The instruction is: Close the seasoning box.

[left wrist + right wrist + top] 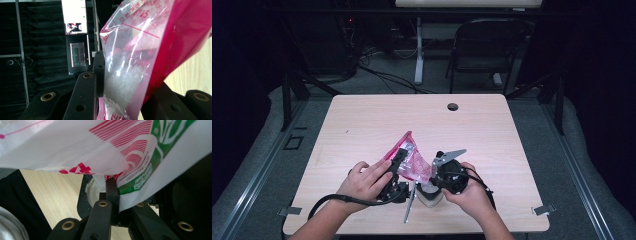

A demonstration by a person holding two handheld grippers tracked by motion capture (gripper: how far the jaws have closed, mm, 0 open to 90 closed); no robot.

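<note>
Both claws on same pink bag (408, 159), held tilted above tabletop (362, 125). Left claw (398, 159) pinches bag's upper part; right claw (435, 167) clamps thin lower edge, jaws nearly together. Bag's long axis slopes down toward small jar (430, 196) beneath right claw. Left claw view shows white granules (122, 80) inside; right claw view shows jar's open mouth (93, 191) just below edge.
</note>
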